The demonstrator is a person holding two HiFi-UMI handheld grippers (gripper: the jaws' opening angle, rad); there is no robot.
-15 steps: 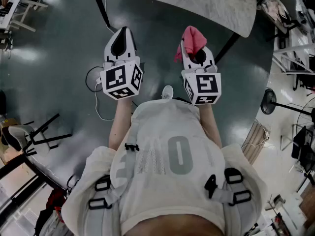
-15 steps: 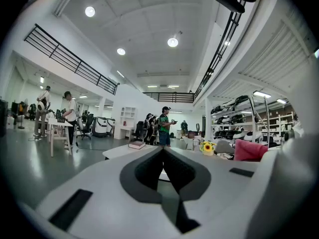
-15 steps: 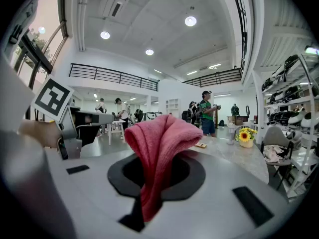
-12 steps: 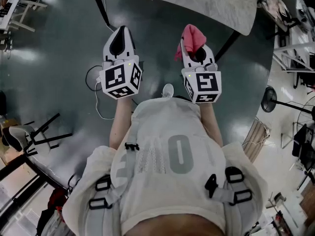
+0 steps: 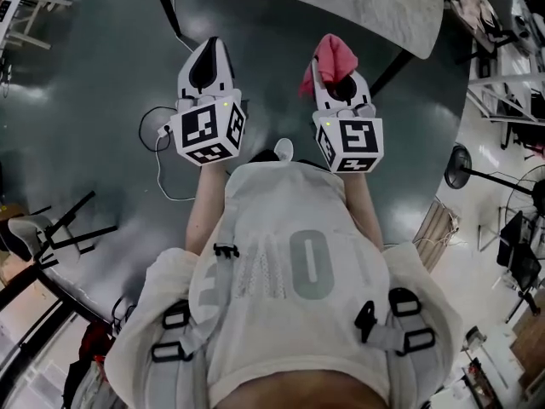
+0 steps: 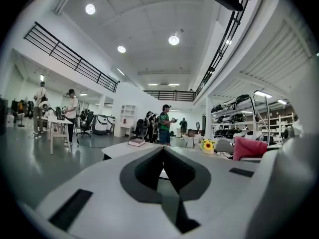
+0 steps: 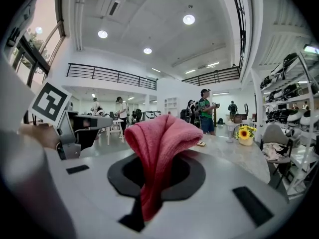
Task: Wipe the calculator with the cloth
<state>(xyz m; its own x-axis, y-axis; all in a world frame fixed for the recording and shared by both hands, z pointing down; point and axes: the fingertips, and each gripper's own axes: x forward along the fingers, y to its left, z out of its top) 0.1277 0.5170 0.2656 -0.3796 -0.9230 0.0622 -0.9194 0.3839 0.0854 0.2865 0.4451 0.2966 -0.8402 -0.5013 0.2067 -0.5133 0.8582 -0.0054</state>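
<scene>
My right gripper is shut on a pink cloth, which bunches up above the jaw tips and hangs down between them in the right gripper view. My left gripper is held beside it at the same height, shut with nothing between its jaws. Both point level toward a grey marble table ahead. A small flat object lies on that table; I cannot tell whether it is the calculator.
On the table stand a pot of sunflowers and a dark book-like block. A white cable lies on the dark floor under the left gripper. People stand at desks in the hall beyond; racks line the right side.
Both grippers and the table edge sit slightly higher in the head view. The cloth is still held and the left jaws are still shut.
</scene>
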